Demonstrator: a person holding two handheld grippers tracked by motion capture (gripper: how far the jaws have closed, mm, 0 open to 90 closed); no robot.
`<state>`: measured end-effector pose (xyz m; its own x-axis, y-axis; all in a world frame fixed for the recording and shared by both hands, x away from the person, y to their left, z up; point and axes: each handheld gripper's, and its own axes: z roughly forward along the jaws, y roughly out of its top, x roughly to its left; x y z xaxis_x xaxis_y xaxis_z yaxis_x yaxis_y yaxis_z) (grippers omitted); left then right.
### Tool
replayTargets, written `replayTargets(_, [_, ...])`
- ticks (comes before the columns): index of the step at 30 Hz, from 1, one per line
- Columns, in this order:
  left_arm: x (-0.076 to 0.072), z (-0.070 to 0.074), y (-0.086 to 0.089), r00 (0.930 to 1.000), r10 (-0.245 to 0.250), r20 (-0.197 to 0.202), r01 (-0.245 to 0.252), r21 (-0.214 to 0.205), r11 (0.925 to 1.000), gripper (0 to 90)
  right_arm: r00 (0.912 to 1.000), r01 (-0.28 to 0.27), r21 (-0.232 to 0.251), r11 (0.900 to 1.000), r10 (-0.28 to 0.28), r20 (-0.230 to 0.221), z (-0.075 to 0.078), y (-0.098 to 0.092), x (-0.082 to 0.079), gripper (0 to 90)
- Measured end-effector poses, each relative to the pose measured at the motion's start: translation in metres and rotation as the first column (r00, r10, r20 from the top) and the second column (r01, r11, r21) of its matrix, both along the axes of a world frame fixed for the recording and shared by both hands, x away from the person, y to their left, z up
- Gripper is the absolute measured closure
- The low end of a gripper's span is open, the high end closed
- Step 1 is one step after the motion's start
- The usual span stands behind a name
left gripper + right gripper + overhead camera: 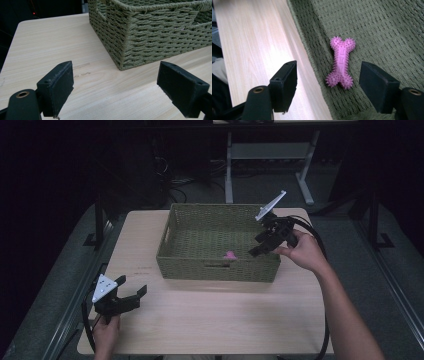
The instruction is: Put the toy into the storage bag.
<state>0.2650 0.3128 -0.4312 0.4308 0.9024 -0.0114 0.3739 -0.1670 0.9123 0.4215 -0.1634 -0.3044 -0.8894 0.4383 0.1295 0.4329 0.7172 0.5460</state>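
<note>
High view puts my right hand-held gripper [256, 251] over the near right corner of the green woven basket [192, 267], tilted down into it, with my hand behind it at the basket's right end. Its jaws stand apart with nothing between the pads. Right gripper view looks down past those jaws at the pink spiky bone toy [341, 62], which lies flat on the basket's woven floor, close to the near wall and free of both pads. In the high view the toy [230, 255] shows as a small pink spot just left of the gripper's tips. My left hand-held gripper [129, 296] rests low over the light wooden table [210, 320] at its near left corner, well apart from the basket, jaws wide apart and holding nothing.
</note>
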Motion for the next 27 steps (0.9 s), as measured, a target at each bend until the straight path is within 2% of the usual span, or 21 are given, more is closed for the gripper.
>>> replayTargets(14, [0.000,0.000,-0.002,1.0000,-0.004,0.001,0.004,0.003,1.0000,13.3,0.9997,-0.017,0.013,0.9998,0.016,0.016,-0.002,-0.005,-0.020,28.7])
replayTargets(27, [0.001,0.000,-0.003,1.0000,-0.008,0.000,0.008,0.006,0.9999,13.3,0.9996,-0.024,0.013,0.9996,0.024,0.013,-0.009,-0.006,-0.033,27.9])
